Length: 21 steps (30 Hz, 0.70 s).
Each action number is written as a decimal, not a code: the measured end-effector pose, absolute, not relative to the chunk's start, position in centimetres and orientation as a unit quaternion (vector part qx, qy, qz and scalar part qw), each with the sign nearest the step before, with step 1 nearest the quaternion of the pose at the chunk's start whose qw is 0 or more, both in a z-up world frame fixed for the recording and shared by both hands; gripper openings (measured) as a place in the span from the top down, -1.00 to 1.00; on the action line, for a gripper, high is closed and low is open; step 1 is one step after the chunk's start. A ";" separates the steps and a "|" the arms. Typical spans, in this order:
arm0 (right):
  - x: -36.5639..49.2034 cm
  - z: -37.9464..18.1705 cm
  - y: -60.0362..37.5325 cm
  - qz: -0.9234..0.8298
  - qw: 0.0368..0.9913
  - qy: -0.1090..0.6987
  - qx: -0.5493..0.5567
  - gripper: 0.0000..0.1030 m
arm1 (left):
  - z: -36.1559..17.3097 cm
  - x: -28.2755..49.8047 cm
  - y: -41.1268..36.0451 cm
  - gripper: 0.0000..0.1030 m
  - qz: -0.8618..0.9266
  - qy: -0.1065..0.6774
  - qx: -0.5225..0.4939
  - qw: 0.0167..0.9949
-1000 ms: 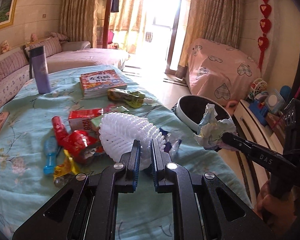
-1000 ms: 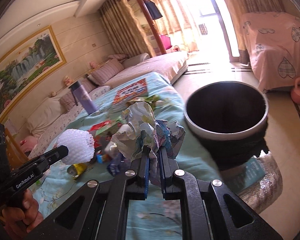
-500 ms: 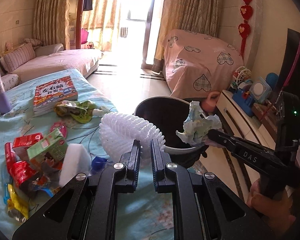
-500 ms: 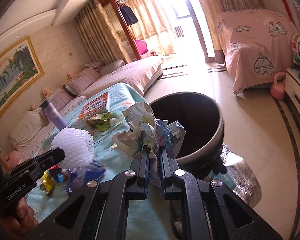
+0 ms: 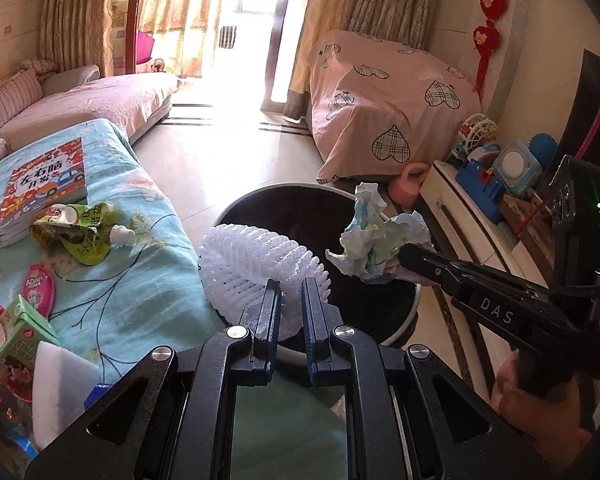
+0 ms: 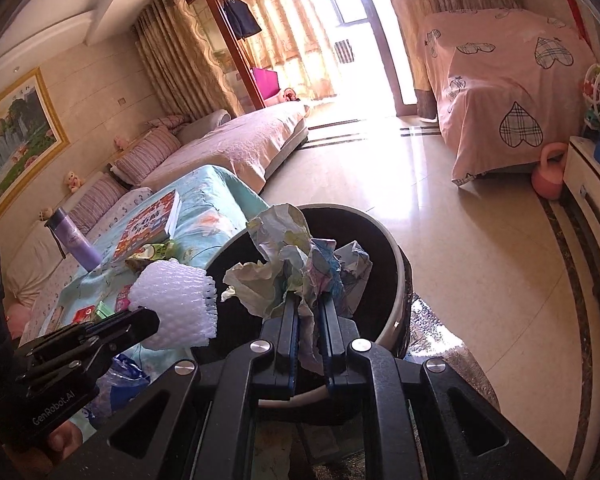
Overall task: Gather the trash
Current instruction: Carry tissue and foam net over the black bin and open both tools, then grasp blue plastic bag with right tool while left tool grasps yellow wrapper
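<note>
My left gripper (image 5: 287, 304) is shut on a white foam fruit net (image 5: 256, 268) and holds it over the near rim of a dark round trash bin (image 5: 300, 216). My right gripper (image 6: 309, 312) is shut on a crumpled paper wad (image 6: 296, 268) and holds it above the bin (image 6: 364, 240). In the left wrist view the paper wad (image 5: 380, 236) hangs over the bin's right side. In the right wrist view the foam net (image 6: 176, 304) sits left of the bin.
A table with a teal cloth (image 5: 120, 264) carries a book (image 5: 44, 184), a green pouch (image 5: 76, 228), a pink packet (image 5: 40, 288), a green carton (image 5: 8, 340) and a purple bottle (image 6: 72, 240). A low cabinet (image 5: 480, 248) with toys stands right of the bin.
Both grippers have swung right from over the table to above the trash bin, each still holding its item. The bin now sits directly beneath them.
</note>
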State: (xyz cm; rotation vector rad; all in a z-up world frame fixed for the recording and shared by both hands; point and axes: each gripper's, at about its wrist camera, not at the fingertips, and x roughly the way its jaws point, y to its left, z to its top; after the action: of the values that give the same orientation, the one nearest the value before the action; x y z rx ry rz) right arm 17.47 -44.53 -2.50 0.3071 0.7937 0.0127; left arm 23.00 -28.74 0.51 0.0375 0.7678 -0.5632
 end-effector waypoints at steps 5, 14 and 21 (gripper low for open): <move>18.6 -3.8 -45.0 0.010 0.904 0.399 0.149 0.68 | -0.4 23.9 -29.1 0.66 -0.269 0.384 0.021 0.883; 18.1 -3.7 -46.2 0.012 0.904 0.390 0.177 -0.20 | -0.4 22.1 -26.6 -0.21 -0.251 0.384 0.011 0.888; 15.7 -2.5 -44.9 0.011 0.909 0.365 0.199 -0.74 | 0.3 18.6 -23.4 -0.29 -0.234 0.367 0.006 0.900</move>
State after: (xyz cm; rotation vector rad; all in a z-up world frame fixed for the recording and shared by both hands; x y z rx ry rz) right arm 15.66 -44.92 -2.46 0.4104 0.7540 0.0233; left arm 18.58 -23.39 0.27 0.0126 0.7587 -0.4846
